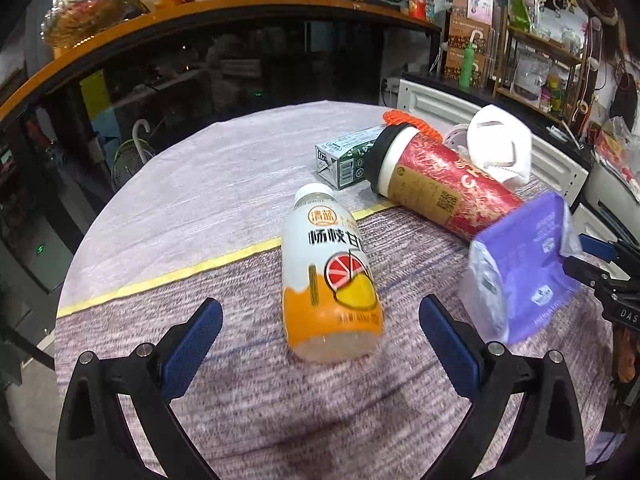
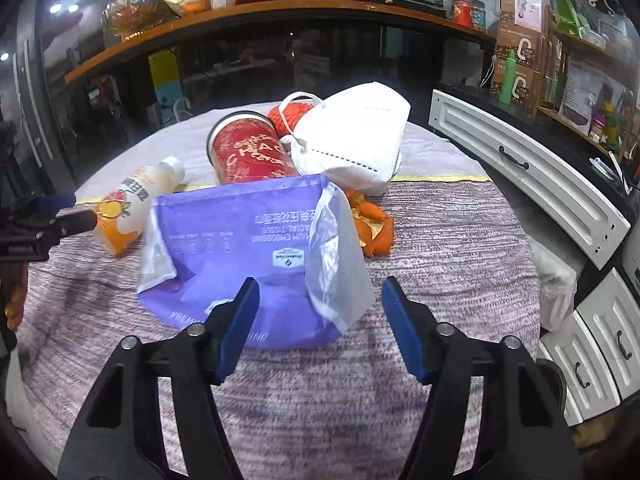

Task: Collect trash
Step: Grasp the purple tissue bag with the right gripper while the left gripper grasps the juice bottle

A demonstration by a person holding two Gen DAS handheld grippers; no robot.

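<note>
A small shop: wooden shelves [image 1: 532, 46] of packaged goods, long counter [image 2: 256, 16] stacked with wares

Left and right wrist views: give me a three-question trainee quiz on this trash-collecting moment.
1. True or false: the juice bottle stands upright.
2. Which item lies straight ahead of the right gripper? A) mask B) purple tissue pack C) carton
3. What lies on the table just right of the tissue pack, below the mask, in the right wrist view?

Key
1. False: it lies on its side, ahead of the left gripper, whose jaws are open.
2. B; the jaws are open and nothing is gripped.
3. Orange peel.
</note>
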